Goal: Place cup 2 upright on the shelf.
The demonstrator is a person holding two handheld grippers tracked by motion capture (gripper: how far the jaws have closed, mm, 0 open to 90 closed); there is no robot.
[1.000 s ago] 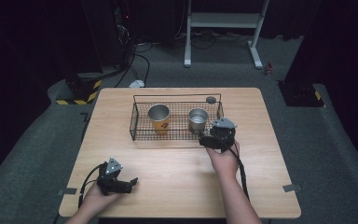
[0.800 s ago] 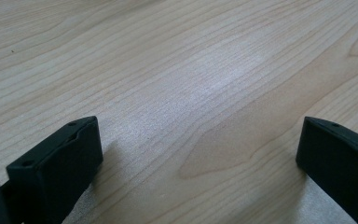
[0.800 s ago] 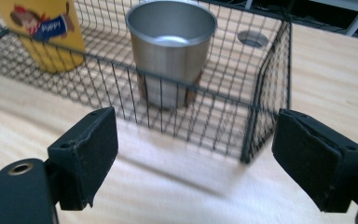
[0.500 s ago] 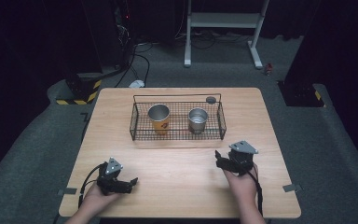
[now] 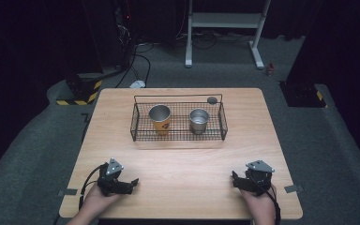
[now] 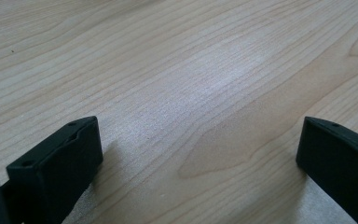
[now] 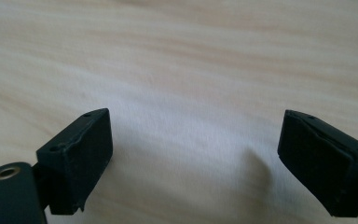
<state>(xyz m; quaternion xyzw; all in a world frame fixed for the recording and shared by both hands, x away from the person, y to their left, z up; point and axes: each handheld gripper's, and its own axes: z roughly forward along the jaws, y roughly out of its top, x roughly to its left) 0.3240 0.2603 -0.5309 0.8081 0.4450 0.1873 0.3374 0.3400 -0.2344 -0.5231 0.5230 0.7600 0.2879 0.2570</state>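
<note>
Resting wide open and empty on the pale wooden bench (image 5: 183, 164), left tongs (image 5: 130, 183) and right tongs (image 5: 236, 179), well apart from the black wire basket (image 5: 132, 125) holding an orange-banded metal cup (image 5: 160, 119) and a plain steel cup (image 5: 198, 121), likely light, rigid, slippery, best pinched across a rim.

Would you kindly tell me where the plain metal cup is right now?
In the high view, the plain metal cup stands upright in the right half of the wire basket, apart from the orange cup to its left.

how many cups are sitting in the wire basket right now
2. A yellow cup with a metal rim stands upright in the left half of the wire basket; a plain metal cup stands upright in the right half. None looks hidden.
</note>
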